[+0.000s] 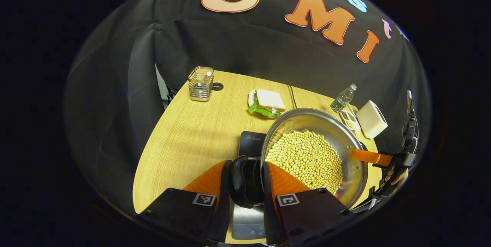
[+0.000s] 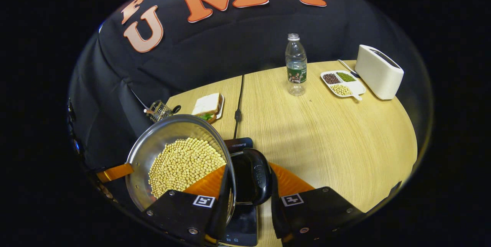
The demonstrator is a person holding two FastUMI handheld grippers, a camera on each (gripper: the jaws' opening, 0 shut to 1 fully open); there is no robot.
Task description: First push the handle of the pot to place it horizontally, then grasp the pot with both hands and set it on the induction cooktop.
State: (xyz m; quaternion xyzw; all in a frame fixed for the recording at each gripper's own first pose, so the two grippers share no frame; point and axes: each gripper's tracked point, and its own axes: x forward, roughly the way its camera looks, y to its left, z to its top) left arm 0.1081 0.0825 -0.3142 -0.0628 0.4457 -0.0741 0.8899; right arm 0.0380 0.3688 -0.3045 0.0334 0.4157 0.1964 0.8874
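A steel pot [image 1: 337, 132] filled with pale soybeans sits low over the black induction cooktop [image 1: 251, 141]; whether it rests on it I cannot tell. My left gripper [image 1: 246, 166] is shut on the pot's black side handle [image 1: 241, 181]. In the right gripper view, my right gripper [image 2: 250, 170] is shut on the opposite black handle [image 2: 256, 180] of the pot [image 2: 168, 132], with the cooktop [image 2: 239, 144] under it. Each view shows the other gripper at the pot's far rim, the right gripper [image 1: 374, 157] and the left gripper [image 2: 115, 172].
On the wooden table [image 2: 326, 132] stand a sandwich on a plate [image 2: 207, 106], a water bottle [image 2: 295, 65], a divided dish of beans [image 2: 342, 83], a white toaster [image 2: 378, 71] and a wire basket [image 1: 200, 83]. A black cable [image 2: 239, 101] runs to the cooktop.
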